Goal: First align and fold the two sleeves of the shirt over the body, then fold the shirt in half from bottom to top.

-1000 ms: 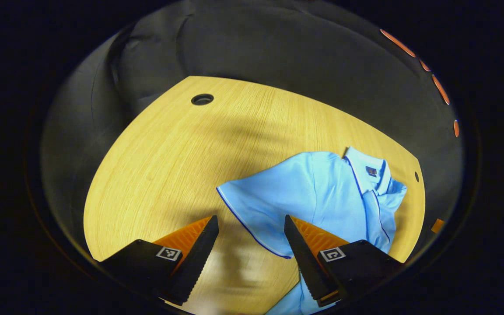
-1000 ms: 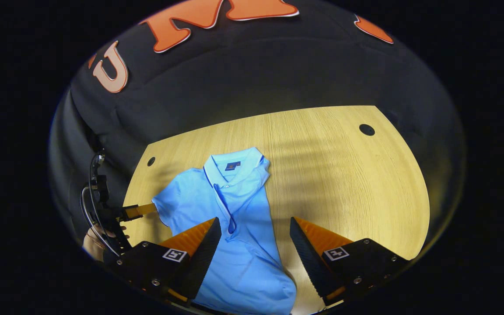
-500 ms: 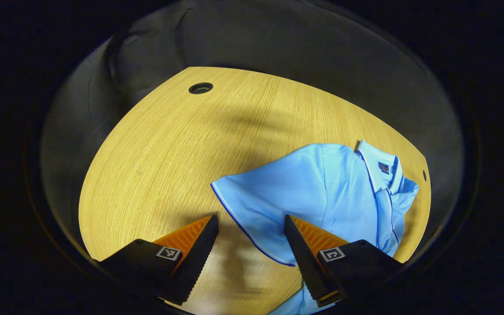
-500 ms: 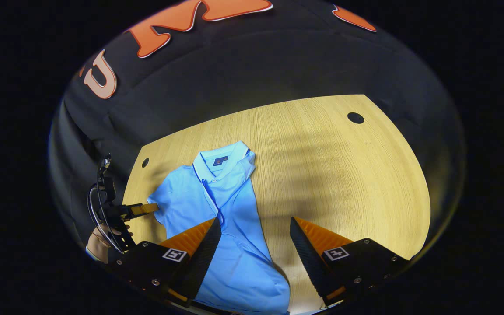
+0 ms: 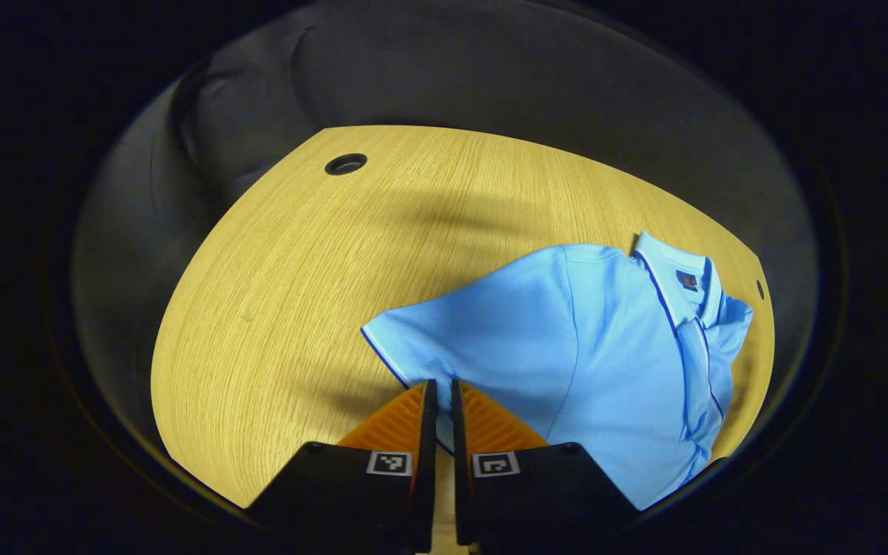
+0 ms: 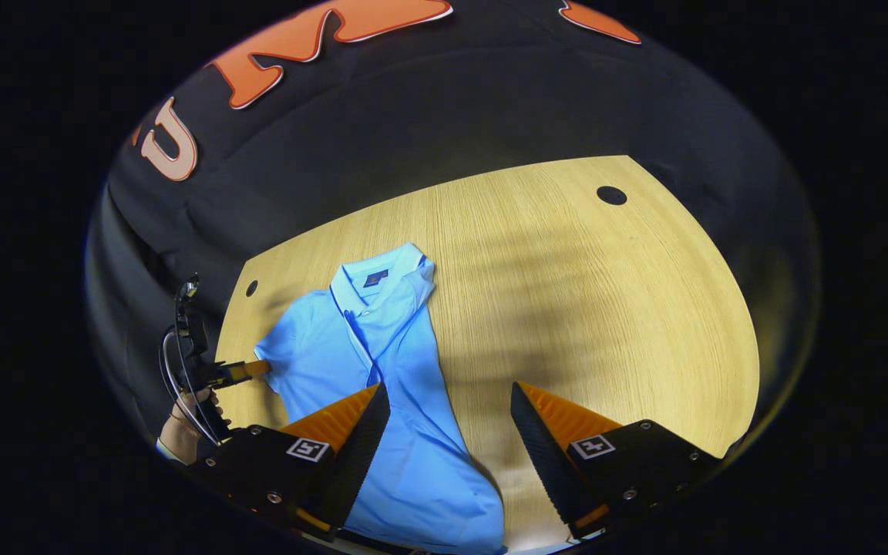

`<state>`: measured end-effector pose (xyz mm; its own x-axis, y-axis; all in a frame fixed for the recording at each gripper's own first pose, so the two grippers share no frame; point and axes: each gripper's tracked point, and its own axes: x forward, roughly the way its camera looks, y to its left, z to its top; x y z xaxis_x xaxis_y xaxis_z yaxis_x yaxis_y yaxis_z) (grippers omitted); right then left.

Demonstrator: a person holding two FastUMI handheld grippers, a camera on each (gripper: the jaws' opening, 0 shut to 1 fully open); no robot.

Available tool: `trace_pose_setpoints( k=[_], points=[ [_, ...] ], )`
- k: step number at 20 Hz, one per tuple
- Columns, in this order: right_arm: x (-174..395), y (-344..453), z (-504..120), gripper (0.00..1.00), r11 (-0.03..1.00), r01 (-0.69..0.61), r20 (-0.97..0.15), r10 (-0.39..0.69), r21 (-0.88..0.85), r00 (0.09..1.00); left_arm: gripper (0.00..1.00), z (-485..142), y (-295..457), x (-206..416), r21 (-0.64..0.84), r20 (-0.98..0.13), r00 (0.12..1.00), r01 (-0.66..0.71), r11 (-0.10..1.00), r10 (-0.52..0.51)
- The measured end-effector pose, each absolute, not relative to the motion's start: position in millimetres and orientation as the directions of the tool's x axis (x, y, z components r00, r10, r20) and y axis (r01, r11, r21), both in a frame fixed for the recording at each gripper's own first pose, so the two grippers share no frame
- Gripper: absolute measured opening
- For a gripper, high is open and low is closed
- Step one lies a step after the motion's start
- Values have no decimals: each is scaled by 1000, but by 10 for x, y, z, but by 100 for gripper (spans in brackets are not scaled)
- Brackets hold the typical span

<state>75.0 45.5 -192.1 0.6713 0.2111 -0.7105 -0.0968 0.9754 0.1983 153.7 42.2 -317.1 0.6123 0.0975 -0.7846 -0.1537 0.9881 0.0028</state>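
A light blue polo shirt [image 5: 590, 339] lies face up on the wooden table [image 5: 297, 254], collar toward the far edge. In the left gripper view one short sleeve [image 5: 428, 339] spreads out toward me, and my left gripper [image 5: 439, 383] is shut on its dark-piped hem. The right gripper view shows that same gripper [image 6: 247, 370], held by a hand [image 6: 182, 432], at the sleeve [image 6: 274, 358] on the shirt's [image 6: 394, 347] left. My right gripper [image 6: 450, 389] hangs open above the shirt's lower body, right finger over bare wood. That side of the shirt runs straight from collar to hem.
The table [image 6: 606, 308] has a round cable hole [image 6: 611, 195] far right in the right gripper view, a small hole [image 6: 251, 287] near the collar, and a cable hole [image 5: 345, 163] far left in the left gripper view. Black cloth walls surround it.
My left gripper went from open beside the sleeve to shut on its hem. The right gripper stayed open and drew back slightly from the shirt.
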Motion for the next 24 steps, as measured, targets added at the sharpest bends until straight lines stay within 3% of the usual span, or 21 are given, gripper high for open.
trace_pose_setpoints(
  k=[4,9,19,24],
  points=[
    [702,398,-1935,98,977,-97,-708,203,188,676,4,-3125,373,1528,5,-771,629,-148,989,98],
    [648,332,-1940,98,976,-90,-705,205,198,679,4,-2738,238,1538,30,-716,693,-80,996,77],
    [593,116,-1897,98,974,-63,-692,199,217,694,4,-1890,-1104,1624,-54,-640,753,157,986,-155],
    [552,-114,-1968,98,974,-14,-696,172,226,697,4,-1738,-1917,1793,-81,-655,708,284,955,-266]
  ],
)
